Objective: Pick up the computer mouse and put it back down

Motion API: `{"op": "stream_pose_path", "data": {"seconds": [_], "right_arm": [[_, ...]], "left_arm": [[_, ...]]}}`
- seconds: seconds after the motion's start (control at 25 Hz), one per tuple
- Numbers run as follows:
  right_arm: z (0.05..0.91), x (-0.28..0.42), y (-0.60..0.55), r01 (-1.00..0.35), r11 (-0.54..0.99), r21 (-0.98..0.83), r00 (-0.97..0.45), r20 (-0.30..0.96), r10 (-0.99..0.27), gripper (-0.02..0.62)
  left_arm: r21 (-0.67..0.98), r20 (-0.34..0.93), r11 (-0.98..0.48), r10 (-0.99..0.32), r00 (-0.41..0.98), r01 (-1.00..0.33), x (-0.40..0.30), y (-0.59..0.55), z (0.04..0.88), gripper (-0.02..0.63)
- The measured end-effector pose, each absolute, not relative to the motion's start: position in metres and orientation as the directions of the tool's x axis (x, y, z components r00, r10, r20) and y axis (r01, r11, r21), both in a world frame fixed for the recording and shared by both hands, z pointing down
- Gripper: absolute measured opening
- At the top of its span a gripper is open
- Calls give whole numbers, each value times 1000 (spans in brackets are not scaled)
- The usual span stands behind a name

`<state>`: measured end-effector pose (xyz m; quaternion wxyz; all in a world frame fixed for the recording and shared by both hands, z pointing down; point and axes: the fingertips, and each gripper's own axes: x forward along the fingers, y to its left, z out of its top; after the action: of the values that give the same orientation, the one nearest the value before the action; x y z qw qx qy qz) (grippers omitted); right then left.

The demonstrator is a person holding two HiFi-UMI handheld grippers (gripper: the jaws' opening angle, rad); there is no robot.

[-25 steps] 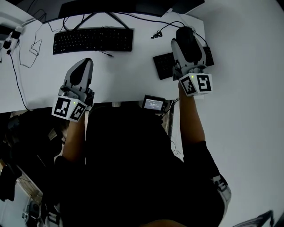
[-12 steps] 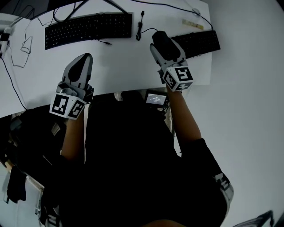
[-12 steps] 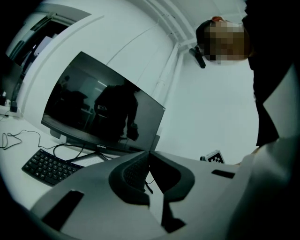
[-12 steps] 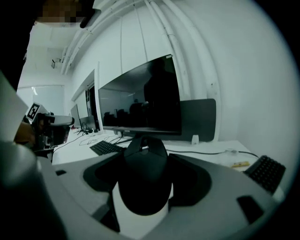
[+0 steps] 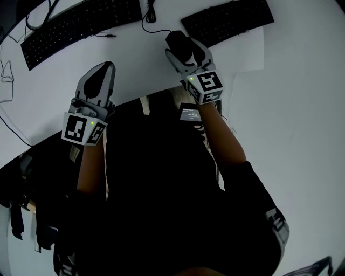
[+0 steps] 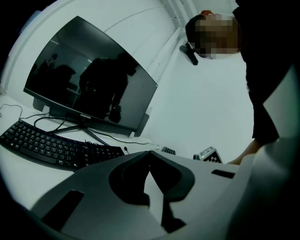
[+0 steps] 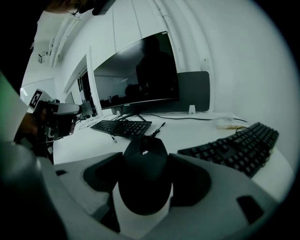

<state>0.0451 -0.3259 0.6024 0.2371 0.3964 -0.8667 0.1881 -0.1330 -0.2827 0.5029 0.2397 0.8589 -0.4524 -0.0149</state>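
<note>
The black computer mouse (image 5: 177,41) sits between the jaws of my right gripper (image 5: 180,48), which is shut on its sides; in the right gripper view the mouse (image 7: 144,171) fills the gap over the white desk (image 5: 135,64). Whether it touches the desk I cannot tell. It lies between two black keyboards. My left gripper (image 5: 101,75) rests over the desk's front left part, its jaws together at the tips with nothing between them, as the left gripper view (image 6: 150,157) also shows.
One black keyboard (image 5: 81,21) lies at the back left, another keyboard (image 5: 226,20) at the back right. A dark monitor (image 7: 136,75) stands behind them. A thin cable (image 5: 151,16) trails between the keyboards. A small screen device (image 5: 190,114) hangs at the desk's front edge.
My right gripper has carried the mouse leftward, from beside the right keyboard toward the middle of the desk. The left gripper has stayed put.
</note>
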Motion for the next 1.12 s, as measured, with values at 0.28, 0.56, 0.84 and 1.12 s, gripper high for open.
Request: {"op": "stream_pose_path", "data": {"seconds": [0.28,0.56,0.84,1.12], "right_arm": [[634,48,-311,-779,621,-87,-529,623,-576,310],[654,49,-307,-773,634,-30,-481,679,-554,310],[660,50,-306,-776,630,-30,-469,696,-544,310],[657,47,-308,-770,634,-70,-500,683,-532,311]], "left_arm": [[409,229,-536,-722,652,-738,-111,-276,529,-5],[443,243,-543,-693,679,-713,-106,-268,546,-5],[460,234,-539,-694,681,-706,-103,-266,551,-5],[435,216,-543,-712,668,-719,-105,-266,540,-5]]}}
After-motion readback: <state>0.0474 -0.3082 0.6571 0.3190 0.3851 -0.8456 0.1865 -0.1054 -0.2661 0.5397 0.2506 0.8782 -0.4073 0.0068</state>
